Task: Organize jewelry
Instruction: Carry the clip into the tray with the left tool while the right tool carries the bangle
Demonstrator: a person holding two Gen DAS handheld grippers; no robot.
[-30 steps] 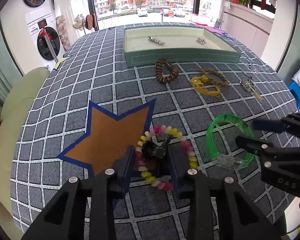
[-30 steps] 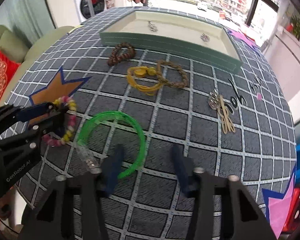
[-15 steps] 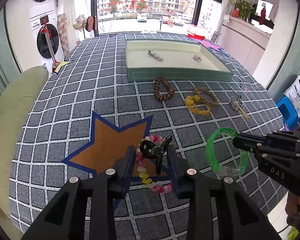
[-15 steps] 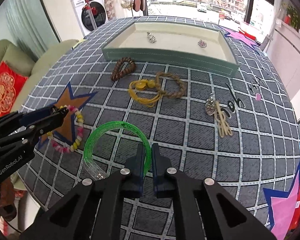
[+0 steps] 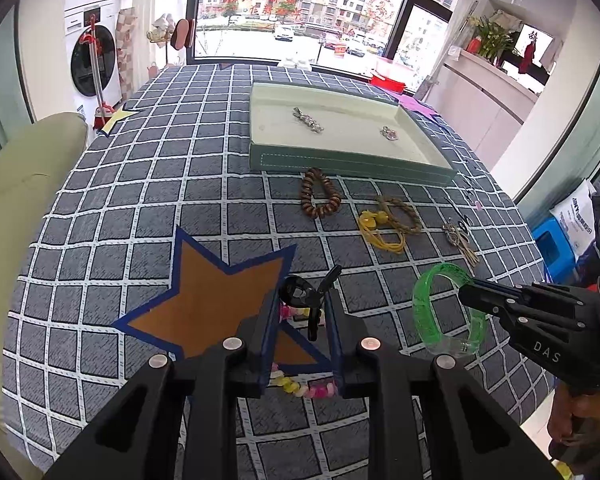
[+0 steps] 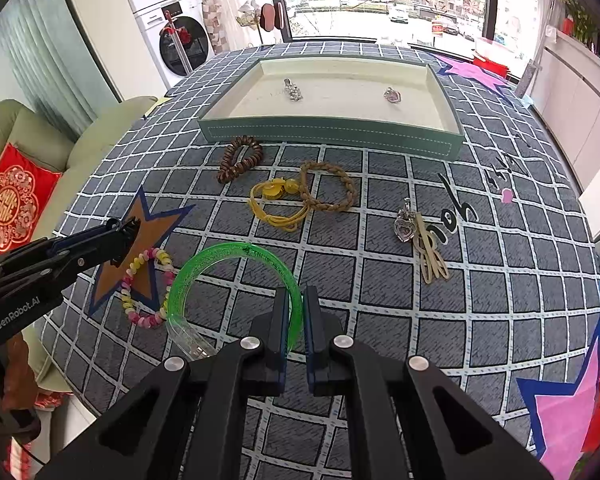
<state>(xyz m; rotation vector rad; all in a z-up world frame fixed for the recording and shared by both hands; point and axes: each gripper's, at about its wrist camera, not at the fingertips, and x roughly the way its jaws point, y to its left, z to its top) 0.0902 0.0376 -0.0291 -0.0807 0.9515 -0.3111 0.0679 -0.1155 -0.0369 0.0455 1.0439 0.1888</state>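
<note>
- Left tool (image 5: 300, 312): jaws narrowed onto a black hair clip (image 5: 306, 294), lifted off the desk (image 5: 100, 208) above the orange star patch (image 5: 208, 292), near the front edge.
- Right tool (image 6: 296, 320): jaws nearly shut, pinching the rim of the green bangle (image 6: 236, 276); looks raised, front edge too.
- Bangle = stiff, light, glossy plastic, prob slippery; the thin rim is the only sensible hold, and it may pivot in the pads.
- Clip = small, hard, light; held by the body, its prong sticks up past the jaws.
- Candy-coloured bead bracelet (image 6: 146, 288) lies on the star's lower point; floppy, would sag if pinched.
- Green tray (image 5: 340, 164) at the far edge holds two silver pieces; brown bead bracelet (image 5: 320, 198) lies just in front.
- Judgement: both pieces go to the tray next.
</note>
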